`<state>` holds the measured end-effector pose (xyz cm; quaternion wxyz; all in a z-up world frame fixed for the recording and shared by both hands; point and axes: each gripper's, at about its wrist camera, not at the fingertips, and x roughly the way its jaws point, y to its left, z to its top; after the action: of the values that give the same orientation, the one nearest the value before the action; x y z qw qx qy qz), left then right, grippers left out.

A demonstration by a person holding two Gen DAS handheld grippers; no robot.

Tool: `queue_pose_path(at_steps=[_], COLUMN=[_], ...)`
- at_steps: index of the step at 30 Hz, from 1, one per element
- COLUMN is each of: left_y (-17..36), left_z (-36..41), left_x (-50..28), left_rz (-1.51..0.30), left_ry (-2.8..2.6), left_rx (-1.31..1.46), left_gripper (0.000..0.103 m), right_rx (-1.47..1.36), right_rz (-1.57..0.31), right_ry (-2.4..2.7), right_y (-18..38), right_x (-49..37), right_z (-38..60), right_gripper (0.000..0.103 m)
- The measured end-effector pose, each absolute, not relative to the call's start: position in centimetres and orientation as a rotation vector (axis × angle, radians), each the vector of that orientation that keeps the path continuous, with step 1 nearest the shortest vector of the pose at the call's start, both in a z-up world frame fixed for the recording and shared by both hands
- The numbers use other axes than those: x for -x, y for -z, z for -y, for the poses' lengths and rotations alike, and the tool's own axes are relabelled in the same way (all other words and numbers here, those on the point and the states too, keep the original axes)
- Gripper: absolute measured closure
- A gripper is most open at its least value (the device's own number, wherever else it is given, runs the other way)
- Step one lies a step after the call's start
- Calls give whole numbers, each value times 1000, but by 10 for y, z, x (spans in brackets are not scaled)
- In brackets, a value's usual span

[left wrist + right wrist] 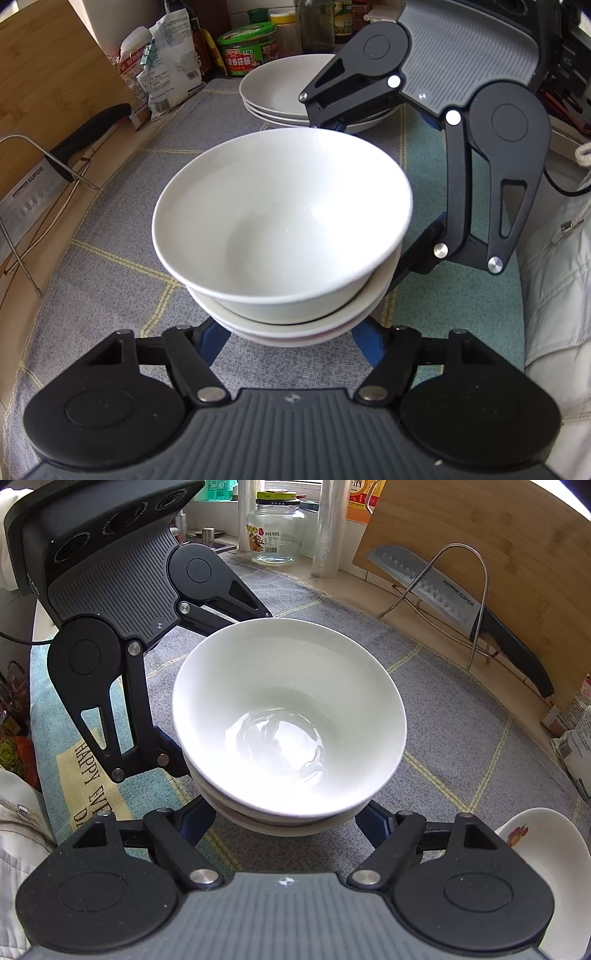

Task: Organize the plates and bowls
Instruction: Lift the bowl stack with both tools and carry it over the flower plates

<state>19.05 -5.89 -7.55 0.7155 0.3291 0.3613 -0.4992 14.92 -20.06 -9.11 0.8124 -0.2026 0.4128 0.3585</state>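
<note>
Bowls (pixel 280 221) stacked — knife (pixel 443 587) reads "SUPOR", cloth (pixel 88 771) "HAPPY".

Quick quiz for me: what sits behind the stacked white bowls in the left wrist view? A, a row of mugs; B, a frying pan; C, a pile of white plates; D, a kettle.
C: beyond the stacked white bowls, a pile of white plates rests on the grey cloth near the jars.
</note>
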Motion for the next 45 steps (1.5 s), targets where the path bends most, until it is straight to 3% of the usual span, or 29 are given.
queue_pose_path(at_steps=[25,45], left_y=[47,25], left_z=[77,199], left_x=[-181,-196], left_rz=[-788,-635], left_ry=[1070,1159], left_rx=[-754,-805], left_gripper=[32,32], right_rx=[456,507], right_rz=[-831,-807], right_ry=[-741,-546], right_y=[62,33], right_x=[-139,-143], right_z=[219,330], right_gripper=[18,18])
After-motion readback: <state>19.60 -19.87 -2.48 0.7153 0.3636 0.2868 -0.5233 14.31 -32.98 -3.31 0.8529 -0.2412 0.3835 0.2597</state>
